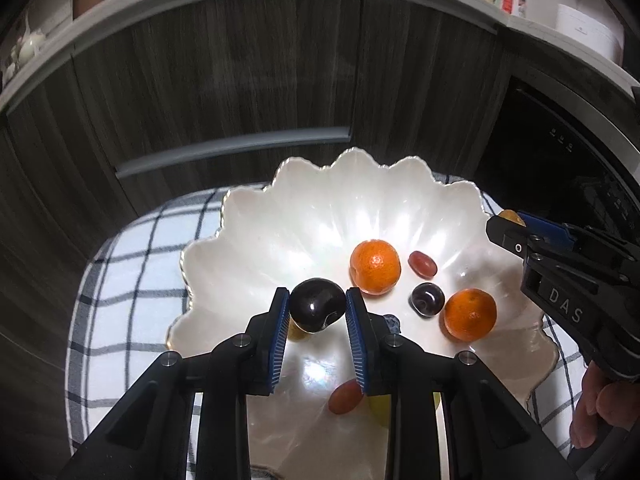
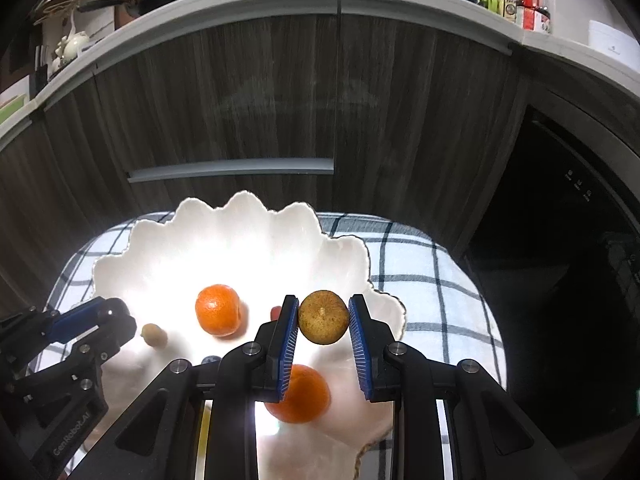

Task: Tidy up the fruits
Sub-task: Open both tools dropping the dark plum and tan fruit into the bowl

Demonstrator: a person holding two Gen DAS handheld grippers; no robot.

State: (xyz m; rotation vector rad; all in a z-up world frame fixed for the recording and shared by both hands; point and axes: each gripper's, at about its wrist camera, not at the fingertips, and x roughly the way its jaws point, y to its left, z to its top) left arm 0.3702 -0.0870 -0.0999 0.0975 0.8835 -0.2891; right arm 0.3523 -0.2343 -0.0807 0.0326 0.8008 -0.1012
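Note:
My left gripper [image 1: 317, 306] is shut on a dark glossy plum [image 1: 317, 309] above the near part of a white scalloped bowl [image 1: 280, 216]. In the bowl lie two oranges [image 1: 375, 266] [image 1: 470, 314], a second dark plum [image 1: 427, 299], a red grape [image 1: 421, 263] and another red grape [image 1: 345, 397] close to me. In the right wrist view my right gripper [image 2: 323, 317] is shut on a round brown speckled fruit [image 2: 323, 317] over the bowl's right rim [image 2: 384, 300]. Two oranges [image 2: 218, 310] [image 2: 298, 394] and a small tan fruit [image 2: 154, 335] sit below. The left gripper [image 2: 116, 314] shows at the left there.
The bowl stands on a blue-and-white checked cloth [image 2: 432, 280]. Behind it are dark wood cabinet doors with a grey handle [image 2: 232, 170] and a black appliance front [image 2: 568, 220] at the right. A person's hand [image 1: 600, 412] holds the right gripper [image 1: 505, 229]. The counter above is crowded with bottles [image 2: 528, 0].

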